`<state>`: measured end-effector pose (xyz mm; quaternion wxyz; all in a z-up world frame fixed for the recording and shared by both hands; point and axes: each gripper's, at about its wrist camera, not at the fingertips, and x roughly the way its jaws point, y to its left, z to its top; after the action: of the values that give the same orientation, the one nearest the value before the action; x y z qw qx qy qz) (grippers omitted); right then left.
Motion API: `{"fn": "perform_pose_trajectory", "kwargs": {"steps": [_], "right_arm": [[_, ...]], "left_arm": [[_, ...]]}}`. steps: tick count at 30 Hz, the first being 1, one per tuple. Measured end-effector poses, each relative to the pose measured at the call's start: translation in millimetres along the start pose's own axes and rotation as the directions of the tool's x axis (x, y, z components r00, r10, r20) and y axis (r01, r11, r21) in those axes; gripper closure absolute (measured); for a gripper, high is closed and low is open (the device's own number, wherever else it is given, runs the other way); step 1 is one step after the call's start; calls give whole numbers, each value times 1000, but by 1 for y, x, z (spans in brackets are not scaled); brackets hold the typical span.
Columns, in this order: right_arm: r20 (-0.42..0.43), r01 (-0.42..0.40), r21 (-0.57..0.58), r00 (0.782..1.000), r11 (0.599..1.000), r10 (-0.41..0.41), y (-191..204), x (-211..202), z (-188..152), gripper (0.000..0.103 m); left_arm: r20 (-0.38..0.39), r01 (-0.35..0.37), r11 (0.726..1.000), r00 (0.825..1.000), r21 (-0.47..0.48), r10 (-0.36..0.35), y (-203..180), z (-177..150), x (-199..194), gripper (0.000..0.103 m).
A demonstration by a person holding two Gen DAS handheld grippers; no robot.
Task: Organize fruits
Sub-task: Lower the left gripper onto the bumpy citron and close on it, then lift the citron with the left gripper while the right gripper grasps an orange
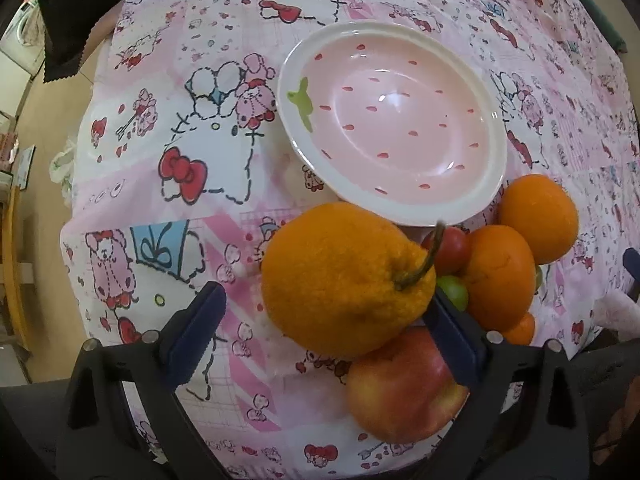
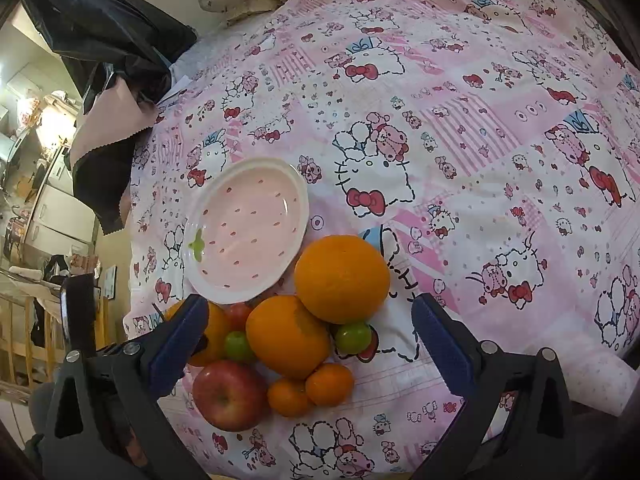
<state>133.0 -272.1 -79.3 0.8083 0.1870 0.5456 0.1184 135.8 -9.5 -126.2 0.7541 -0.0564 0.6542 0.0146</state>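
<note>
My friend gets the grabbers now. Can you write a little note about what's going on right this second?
Left gripper: open, around the big stemmed orange, one pad not yet touching.
Right gripper: open, empty, above the fruit pile.
Plate: on the pink cloth, nothing in it.
Fruit: apple, oranges, two small tangerines, green fruits and a tomato, bunched beside the plate.
Done: nothing sorted.
Left: every fruit.

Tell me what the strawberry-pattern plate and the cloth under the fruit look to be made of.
Plate: probably glazed ceramic, though glossy melamine is possible; bright window-like highlights sit on its smooth pink well and white rim. Cloth: printed woven fabric, likely cotton or a blend; matte, no glare, with soft creases and a draped edge. Neither can be settled by look alone.
</note>
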Motion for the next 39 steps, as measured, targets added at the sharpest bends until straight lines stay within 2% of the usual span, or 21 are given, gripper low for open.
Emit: {"fn": "perform_pose_trajectory", "kwargs": {"steps": [1,2,3,14,16,20,24,27,28,31,33,35,36,38,39], "right_arm": [[2,1,-1,1000,1000,-1,0,0,0,0],[3,2,-1,1000,1000,-2,0,0,0,0],[3,3,-2,1000,1000,-3,0,-1,0,0],[0,26,-26,1000,999,-26,4,2,-1,0],[5,35,-33,999,999,-35,5,2,-2,0],[12,29,-22,1000,999,-28,1,-1,-3,0],[25,7,36,1000,999,-8,-12,-7,5,0],[23,52,98,998,994,-55,-27,-6,17,0],[0,76,107,997,991,-77,-30,-1,23,0],[-95,83,102,993,991,-73,-32,23,32,0],[-180,65,95,983,993,-47,-28,44,32,12],[-259,53,87,965,995,-28,-21,69,29,15],[-270,71,70,962,995,-50,-18,76,28,15],[-274,163,21,950,986,-151,-14,91,27,15],[-279,165,29,949,986,-151,-16,97,27,13]], "left_arm": [[5,19,1000,1000,-4,-19,0,1,1,20],[12,69,998,998,-14,-69,2,1,0,26],[17,70,997,997,-23,-70,2,1,0,27],[34,70,998,997,7,-70,0,-2,1,26],[38,75,997,996,8,-75,-1,-2,0,33],[29,125,992,992,-15,-124,8,-4,-11,37],[41,168,984,985,-55,-165,25,-10,-31,38],[64,182,982,982,-45,-179,31,-15,-45,38],[73,181,982,981,-45,-178,33,-17,-49,38],[92,191,979,979,-69,-184,42,-19,-55,38],[103,213,972,974,-99,-203,49,-18,-55,38],[117,204,973,974,-107,-192,51,-16,-55,37],[122,194,975,976,-112,-180,53,-14,-54,37],[120,203,971,975,-126,-188,56,-13,-53,37],[118,210,969,974,-131,-195,57,-13,-52,37]]}}
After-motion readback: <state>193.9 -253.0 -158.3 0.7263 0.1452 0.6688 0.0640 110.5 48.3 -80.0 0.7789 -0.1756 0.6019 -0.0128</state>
